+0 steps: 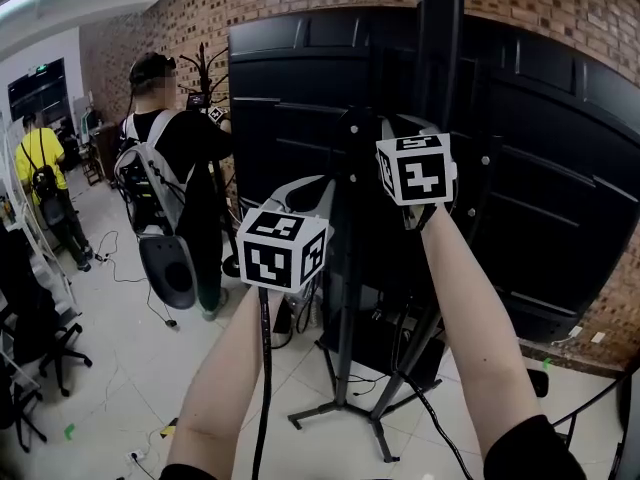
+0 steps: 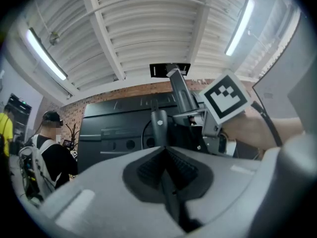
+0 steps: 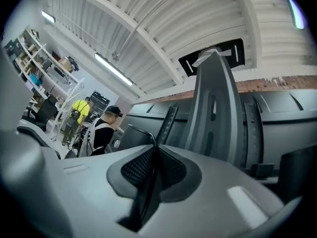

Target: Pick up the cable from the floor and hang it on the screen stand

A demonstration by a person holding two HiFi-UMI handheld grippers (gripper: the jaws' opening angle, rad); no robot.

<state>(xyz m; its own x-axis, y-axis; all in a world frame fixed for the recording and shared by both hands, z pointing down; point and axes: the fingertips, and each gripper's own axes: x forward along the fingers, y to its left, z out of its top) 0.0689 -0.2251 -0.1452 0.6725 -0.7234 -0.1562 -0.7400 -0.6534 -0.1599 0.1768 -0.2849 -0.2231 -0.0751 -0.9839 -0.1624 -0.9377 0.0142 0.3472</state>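
Observation:
The back of a large black screen (image 1: 520, 158) on its stand (image 1: 345, 298) fills the head view. Both grippers are raised in front of it. My left gripper (image 1: 295, 203) is shut on a black cable (image 1: 265, 368) that hangs down along my left forearm. In the left gripper view the cable (image 2: 171, 197) lies pinched between the closed pads of the left gripper (image 2: 164, 150). My right gripper (image 1: 405, 143) is higher, close to the stand's post. In the right gripper view the right gripper (image 3: 154, 150) is shut on a thin stretch of the cable (image 3: 147, 187), beside the upright post (image 3: 213, 108).
A person with a backpack (image 1: 160, 168) stands to the left by a coat rack (image 1: 205, 78). Farther off is a person in yellow (image 1: 40, 158). An office chair (image 1: 40, 338) is at the left edge. The stand's legs (image 1: 340, 408) and loose cables (image 1: 440, 433) spread over the tiled floor.

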